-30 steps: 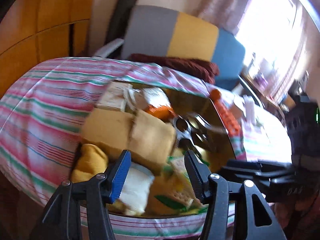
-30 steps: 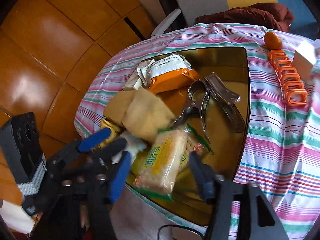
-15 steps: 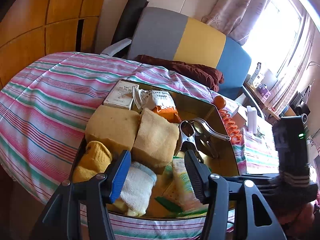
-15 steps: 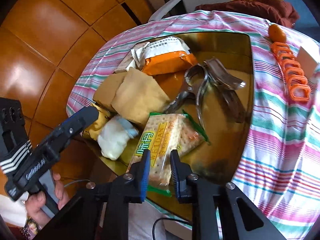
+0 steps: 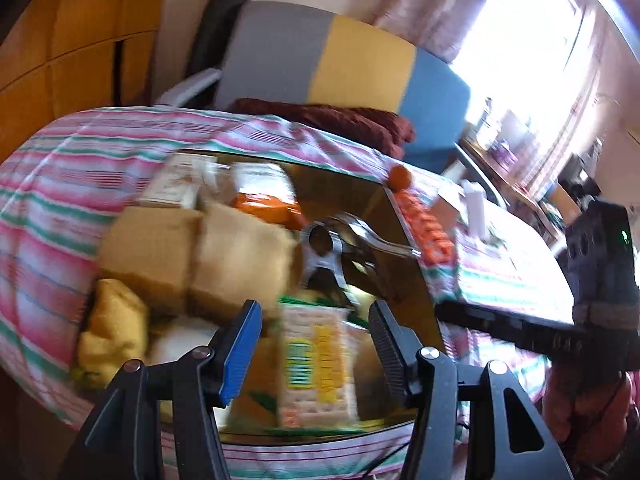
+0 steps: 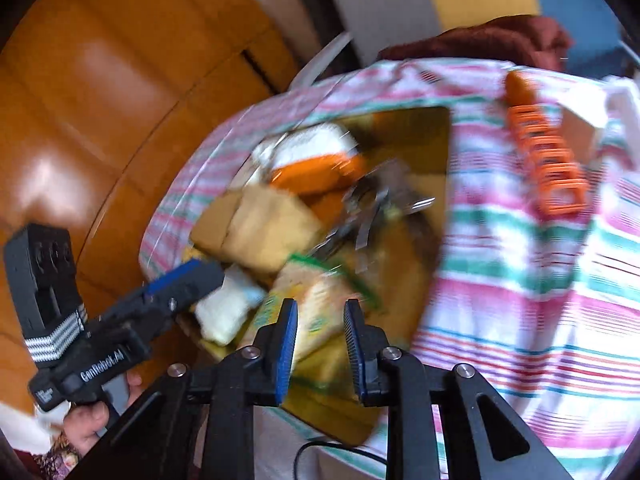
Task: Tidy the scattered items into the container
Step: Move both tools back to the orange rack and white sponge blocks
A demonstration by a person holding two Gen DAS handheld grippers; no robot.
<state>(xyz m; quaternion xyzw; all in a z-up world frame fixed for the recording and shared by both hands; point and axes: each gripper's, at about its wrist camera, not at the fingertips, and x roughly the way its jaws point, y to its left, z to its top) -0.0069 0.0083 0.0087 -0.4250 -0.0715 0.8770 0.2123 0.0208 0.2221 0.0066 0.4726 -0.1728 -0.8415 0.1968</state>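
A gold tray (image 5: 404, 280) (image 6: 424, 136) on the striped tablecloth holds sponges (image 5: 236, 256), a yellow cloth (image 5: 112, 328), a white cloth (image 6: 224, 312), an orange packet (image 5: 268, 204), metal tongs (image 5: 344, 240) and a cracker pack (image 5: 316, 364) (image 6: 316, 312). My left gripper (image 5: 316, 354) is open above the tray's near end, the cracker pack lying below its gap. My right gripper (image 6: 320, 346) is empty, its jaws narrowed to a small gap, above the cracker pack. An orange clip rack (image 6: 548, 160), a tangerine (image 6: 518, 86) and a small box (image 6: 580, 114) lie on the cloth outside the tray.
A sofa with grey, yellow and blue cushions (image 5: 340, 60) and a dark red blanket (image 5: 328, 120) stands behind the table. Wooden panelling (image 6: 100, 80) is on the left. A bright window (image 5: 520, 40) is at the right.
The right gripper let go of the cracker pack, narrowed its jaws and drew back. The pack now lies in the tray. Both views are blurred from motion.
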